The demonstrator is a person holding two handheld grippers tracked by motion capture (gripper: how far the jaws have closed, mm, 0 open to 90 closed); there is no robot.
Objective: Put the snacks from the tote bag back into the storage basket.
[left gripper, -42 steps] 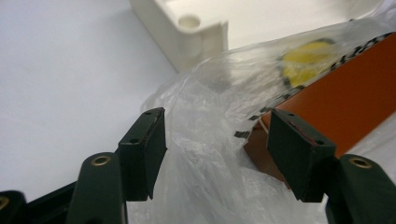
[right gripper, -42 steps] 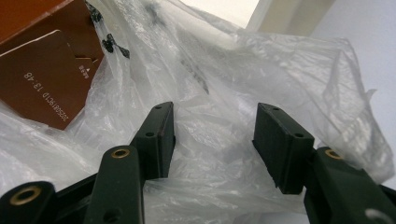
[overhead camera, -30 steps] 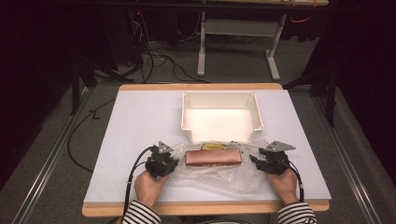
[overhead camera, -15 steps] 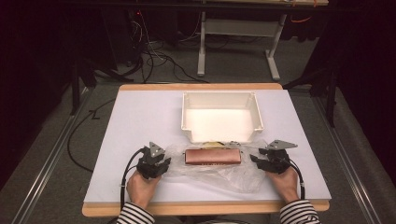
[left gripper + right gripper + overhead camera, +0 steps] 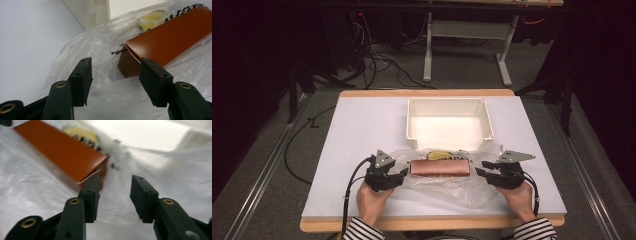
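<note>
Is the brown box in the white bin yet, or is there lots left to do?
Not yet. The brown box lies on the clear plastic bag on the table, in front of the white bin, which holds nothing. The left gripper and right gripper sit at the box's two ends, jaws apart, gripping nothing. Grabbing, lifting and placing probably all remain.

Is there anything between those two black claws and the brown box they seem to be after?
Yes: the clear plastic bag. The brown box lies inside it, so film covers the box on both ends. The left gripper and right gripper both have open jaws over the film, with nothing else in the way.
</note>
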